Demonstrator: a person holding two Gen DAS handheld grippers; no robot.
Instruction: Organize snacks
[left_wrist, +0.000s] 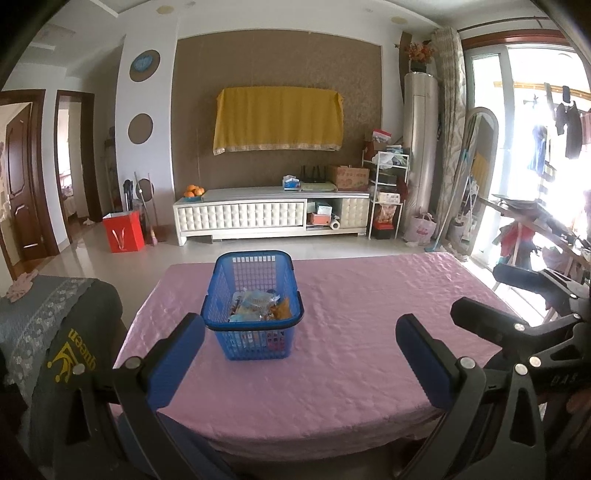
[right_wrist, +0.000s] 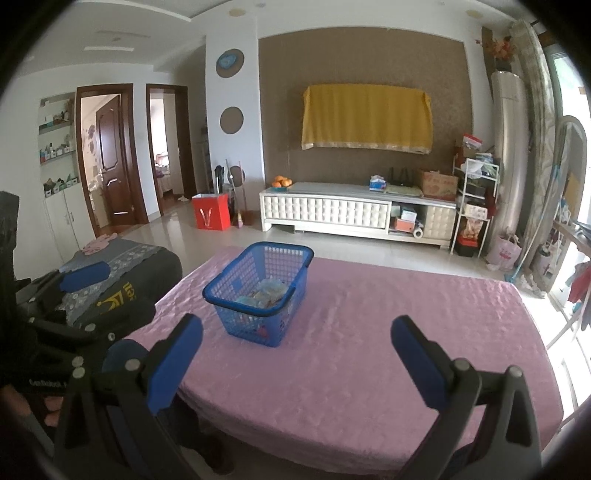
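A blue plastic basket (left_wrist: 255, 291) stands on the table with the pink cloth (left_wrist: 351, 332). Several snack packets (left_wrist: 258, 304) lie inside it. The basket also shows in the right wrist view (right_wrist: 258, 291), with the packets (right_wrist: 266, 293) in it. My left gripper (left_wrist: 301, 345) is open and empty, held back over the table's near edge, apart from the basket. My right gripper (right_wrist: 297, 350) is open and empty, to the right of the basket and nearer the table's front. The right gripper's body shows at the right of the left wrist view (left_wrist: 517, 332).
A chair with a grey cover and a dark garment (left_wrist: 55, 332) stands at the table's left. Beyond the table are a tiled floor, a white TV cabinet (left_wrist: 269, 214), a red bag (left_wrist: 123, 230) and a drying rack (left_wrist: 535, 229) at the right.
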